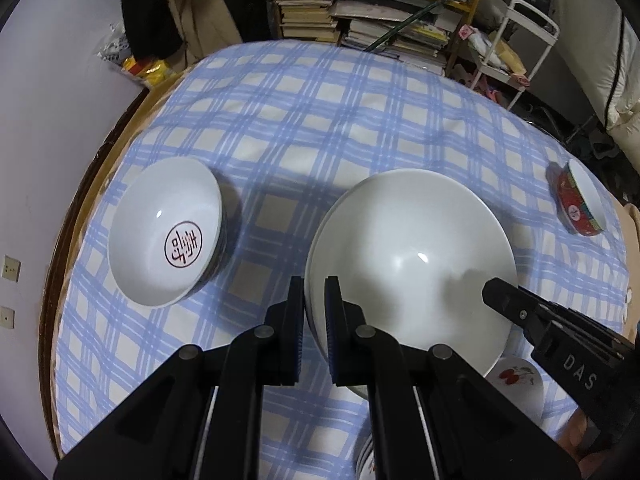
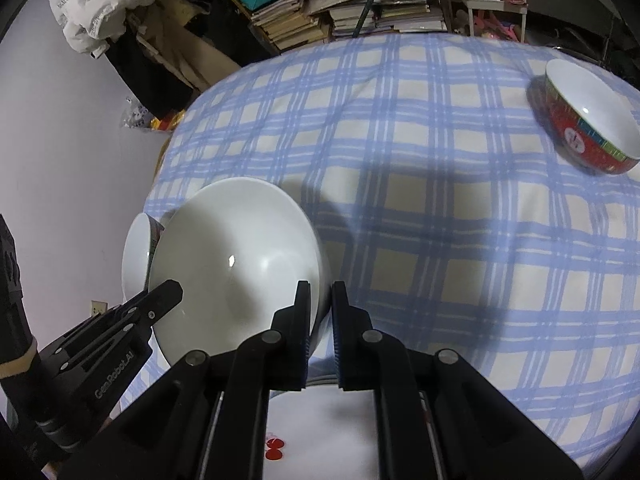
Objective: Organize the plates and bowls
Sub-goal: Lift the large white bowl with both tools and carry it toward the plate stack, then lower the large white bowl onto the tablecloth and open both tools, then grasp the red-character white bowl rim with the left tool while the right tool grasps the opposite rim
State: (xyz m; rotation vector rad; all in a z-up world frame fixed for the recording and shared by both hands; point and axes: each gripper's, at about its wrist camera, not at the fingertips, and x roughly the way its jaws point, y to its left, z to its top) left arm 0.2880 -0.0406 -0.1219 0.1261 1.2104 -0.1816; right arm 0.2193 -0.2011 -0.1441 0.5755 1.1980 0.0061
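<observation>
A large plain white bowl (image 1: 408, 256) is held from both sides above the checked tablecloth. My left gripper (image 1: 314, 286) is shut on its near left rim, one finger inside and one outside. My right gripper (image 2: 320, 290) is shut on the opposite rim of the same bowl (image 2: 236, 260). Each gripper shows in the other's view: the right gripper (image 1: 494, 292) at the bowl's right edge, the left gripper (image 2: 168, 292) at its left edge. Under the bowl lies a white plate with red cherries (image 1: 518, 380), also seen under my right fingers as a plate (image 2: 320, 420).
A white bowl with a red seal mark (image 1: 168, 236) stands to the left on the blue checked cloth (image 1: 320, 120). A red patterned bowl (image 2: 588, 120) sits at the far right near the table edge. Stacked books and shelves stand beyond the table.
</observation>
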